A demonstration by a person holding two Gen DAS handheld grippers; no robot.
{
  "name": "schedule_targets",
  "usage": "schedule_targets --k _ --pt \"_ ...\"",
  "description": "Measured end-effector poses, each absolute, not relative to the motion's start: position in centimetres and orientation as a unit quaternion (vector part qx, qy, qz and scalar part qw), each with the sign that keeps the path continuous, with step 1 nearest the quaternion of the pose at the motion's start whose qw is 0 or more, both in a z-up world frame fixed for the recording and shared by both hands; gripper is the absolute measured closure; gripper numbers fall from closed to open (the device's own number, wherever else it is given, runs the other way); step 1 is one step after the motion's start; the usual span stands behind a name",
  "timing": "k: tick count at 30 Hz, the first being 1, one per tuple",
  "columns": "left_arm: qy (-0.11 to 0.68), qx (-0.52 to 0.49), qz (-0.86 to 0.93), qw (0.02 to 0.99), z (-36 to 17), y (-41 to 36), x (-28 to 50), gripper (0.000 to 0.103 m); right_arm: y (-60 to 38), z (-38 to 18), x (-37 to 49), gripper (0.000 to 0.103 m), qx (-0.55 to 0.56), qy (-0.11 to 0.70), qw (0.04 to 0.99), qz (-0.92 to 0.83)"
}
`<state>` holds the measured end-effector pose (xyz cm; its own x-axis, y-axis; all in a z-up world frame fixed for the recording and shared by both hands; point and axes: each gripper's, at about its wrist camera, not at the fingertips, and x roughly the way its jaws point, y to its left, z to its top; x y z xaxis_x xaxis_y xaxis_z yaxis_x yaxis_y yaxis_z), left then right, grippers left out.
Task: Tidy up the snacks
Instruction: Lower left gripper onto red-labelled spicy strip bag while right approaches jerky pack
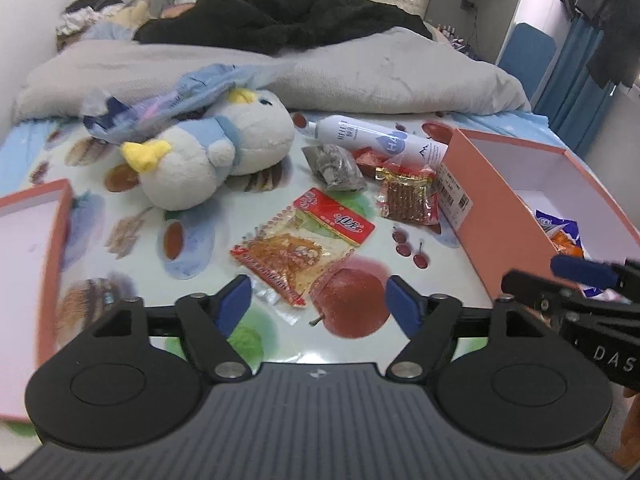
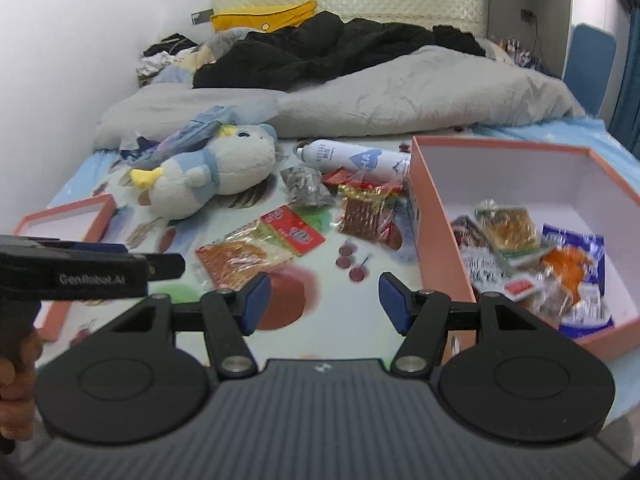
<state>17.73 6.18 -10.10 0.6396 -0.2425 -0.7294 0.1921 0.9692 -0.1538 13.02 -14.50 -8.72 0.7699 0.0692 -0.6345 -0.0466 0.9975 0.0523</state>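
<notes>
- Lid [image 1: 36, 240]: pink, open side up, on the bed left of the left tongs [image 1: 318, 302]. Risk: a sideways swing of the left tongs could knock it.
- Plush [image 1: 208, 152]: lies beyond the left tongs, to their left, well apart from the snacks. No part in the task; leave it.
- Left tongs: spread, nothing between the pads. They hang just above the near end of the orange pack [image 1: 296, 256], which lies flat on the printed sheet [image 1: 200, 344]. Judged step: closing in to pick up this pack.
- Risk: the pack is thin and flat. Tongs closing too high would slip over the film; too low, they may catch the sheet with it.
- Risk: a near-corner grip lets the pack hang and swing during transfer.
- Grey pouch [image 1: 338, 164], stick pack [image 1: 408, 200] and bottle [image 1: 376, 140]: beyond the left tongs, to their right. The stick pack lies just beside the box [image 1: 472, 208] wall.
- Right tongs [image 2: 325, 302]: spread, empty, hanging over the sheet with the box to their right. In the left view they stand close to the right of the left tongs; collision is possible if both converge.
- Box: open, already holding several packs [image 2: 532, 256] at its near end. Risk: a carried pack catching the near wall would drop outside.
</notes>
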Motion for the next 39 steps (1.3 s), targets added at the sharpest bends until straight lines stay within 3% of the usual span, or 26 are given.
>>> schedule_targets --k 9,11,12,13,20,23,39 --pt "0.438 0.021 -0.141 0.888 -15.5 5.5 24.3 0.012 -13.4 -11.4 19.4 0.041 0.030 0.355 0.934 0.021" --pt "0.440 0.033 -0.153 0.884 -16.4 5.2 25.5 0.012 -13.6 -12.3 20.8 0.030 0.027 0.362 0.932 0.016" --pt "0.439 0.038 -0.165 0.883 -16.8 5.0 26.2 0.012 -13.9 -12.7 21.5 0.014 0.030 0.361 0.932 0.015" --pt "0.435 0.043 -0.177 0.882 -17.2 4.9 26.6 0.012 -14.1 -13.0 22.1 0.009 0.036 0.359 0.933 0.017" --pt "0.413 0.129 -0.215 0.876 -19.3 2.9 28.6 0.012 -14.6 -15.8 26.5 0.008 0.041 0.372 0.927 0.008" --pt "0.406 0.139 -0.201 0.880 -20.0 2.9 29.0 0.004 -14.7 -17.0 28.4 0.008 0.036 0.374 0.927 -0.004" --pt "0.451 0.093 -0.201 0.865 -22.7 4.9 31.4 0.005 -13.4 -21.8 34.3 0.010 -0.040 0.401 0.913 -0.065"
